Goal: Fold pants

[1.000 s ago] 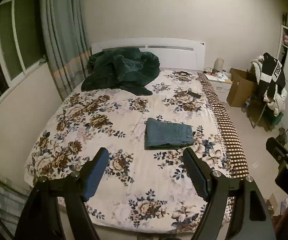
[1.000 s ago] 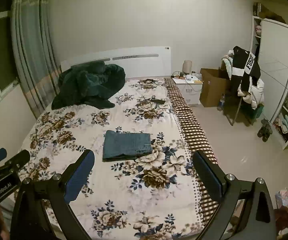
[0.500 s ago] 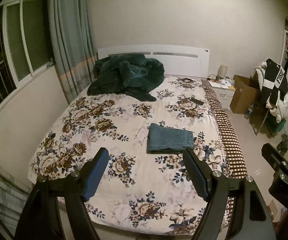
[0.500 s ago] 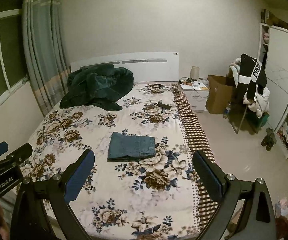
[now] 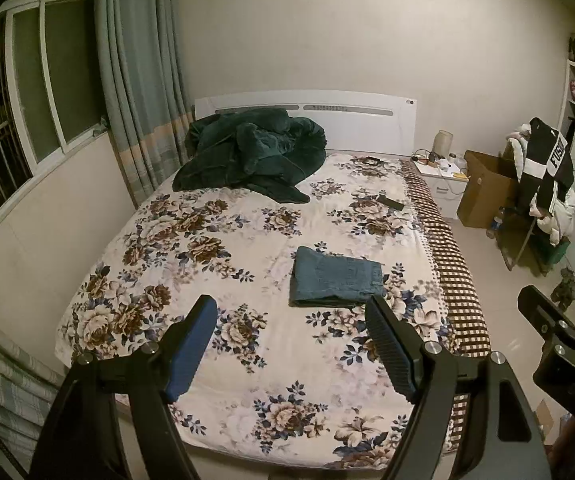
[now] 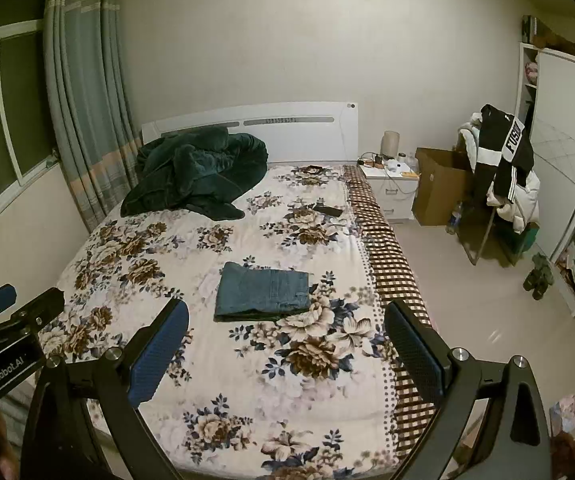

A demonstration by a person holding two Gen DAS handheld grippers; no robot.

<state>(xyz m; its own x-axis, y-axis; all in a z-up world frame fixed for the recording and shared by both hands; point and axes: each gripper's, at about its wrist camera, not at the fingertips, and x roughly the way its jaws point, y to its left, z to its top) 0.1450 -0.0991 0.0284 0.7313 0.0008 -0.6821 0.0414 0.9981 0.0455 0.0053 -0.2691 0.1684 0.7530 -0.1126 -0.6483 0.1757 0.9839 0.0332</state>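
The blue denim pants (image 5: 337,278) lie folded into a flat rectangle on the floral bedspread (image 5: 215,264), right of the bed's middle; they also show in the right wrist view (image 6: 263,292). My left gripper (image 5: 289,344) is open and empty, held well back from the pants beyond the foot of the bed. My right gripper (image 6: 285,346) is open and empty, also back from the foot of the bed. Each gripper shows at the other view's edge.
A dark green blanket (image 5: 247,152) is heaped by the white headboard (image 5: 359,120). A black phone-like object (image 5: 390,202) lies near the bed's right side. Right of the bed stand a nightstand (image 6: 393,184), cardboard box (image 6: 439,188) and a chair with clothes (image 6: 503,168). A curtained window (image 5: 39,80) is left.
Both grippers have drawn back and up from the bed, so the bed and the folded pants look farther away. The pants have not moved. Both grippers stay open.
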